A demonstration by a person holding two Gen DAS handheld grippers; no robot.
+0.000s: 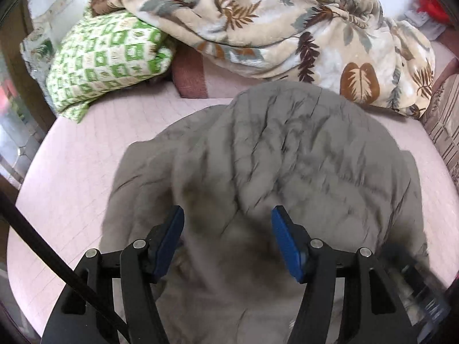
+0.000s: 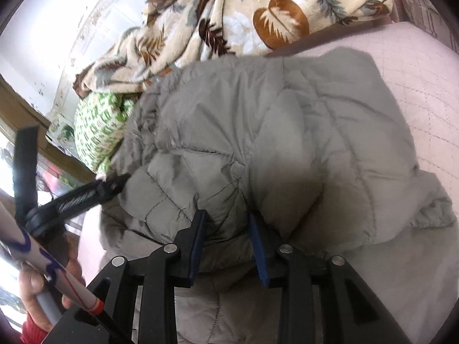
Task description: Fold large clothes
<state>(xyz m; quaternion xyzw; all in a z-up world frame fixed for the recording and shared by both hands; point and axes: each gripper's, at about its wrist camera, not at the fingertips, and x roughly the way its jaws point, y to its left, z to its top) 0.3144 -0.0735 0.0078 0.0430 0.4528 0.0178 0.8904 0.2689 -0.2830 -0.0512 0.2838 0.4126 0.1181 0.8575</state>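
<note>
A grey quilted puffer jacket [image 1: 287,157] lies bunched on the pink bed sheet [image 1: 71,177]. My left gripper [image 1: 228,215] is open, its blue pads spread wide just above the jacket's near part, nothing between them held. In the right wrist view the jacket [image 2: 258,120] fills the middle. My right gripper [image 2: 226,220] has its jaws partly closed around a fold of the jacket's padded fabric. The left gripper's black body [image 2: 74,197] shows at the jacket's left edge in that view.
A leaf-print blanket [image 1: 272,23] is heaped at the back of the bed. A green and white patterned pillow [image 1: 106,60] lies at the back left. Bare pink sheet [image 2: 424,86] lies to the right of the jacket. A window frame [image 2: 25,120] stands at the left.
</note>
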